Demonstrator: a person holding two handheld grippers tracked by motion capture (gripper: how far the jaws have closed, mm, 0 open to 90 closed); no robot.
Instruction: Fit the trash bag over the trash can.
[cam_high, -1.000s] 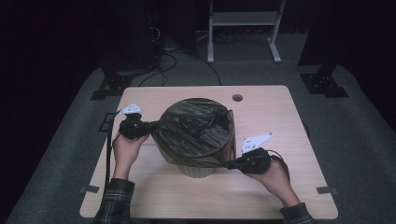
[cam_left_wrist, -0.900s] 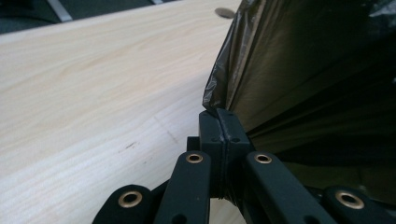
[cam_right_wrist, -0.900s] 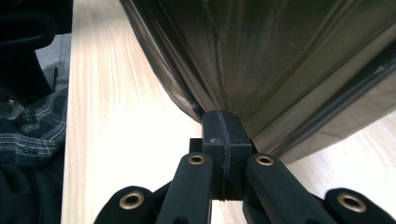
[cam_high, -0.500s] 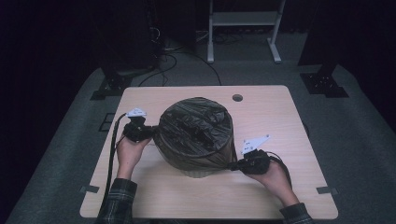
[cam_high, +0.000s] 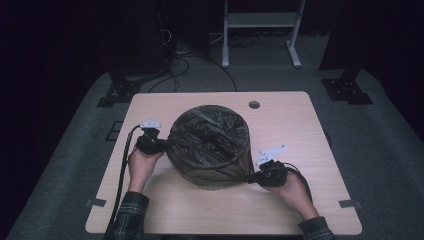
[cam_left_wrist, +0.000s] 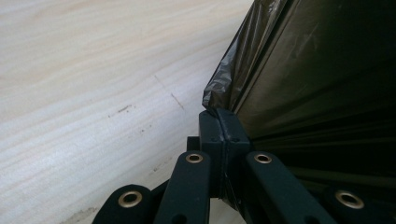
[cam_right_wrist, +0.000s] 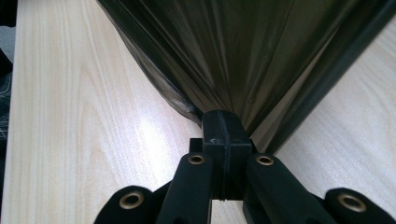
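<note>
You are lining a round bin with a thin, glossy black plastic bag (cam_high: 210, 142), and the job is looking well along. The bag is standing at the middle of the pale wood-grain surface (cam_high: 300, 130), already draped over the bin's top and hanging down its sides so that the bin itself is hidden beneath the film.

Your left hand-held gripper (cam_high: 152, 145) is sitting at the bag's left side, and in the left gripper view its jaws are pressed together on a crumpled fold of the film (cam_left_wrist: 219, 88). Your right hand-held gripper (cam_high: 260, 176) is working low at the bag's near right side, close to the surface; in the right gripper view its jaws are pinching a gathered bunch of the film (cam_right_wrist: 224, 84), which is fanning out taut from that point.

What seems to be left is drawing the skirt of the bag down evenly all round. The top is looking wrinkled and sunken rather than smooth, so you are probably not finished until the slack is taken up and both pinches are let go.
</note>
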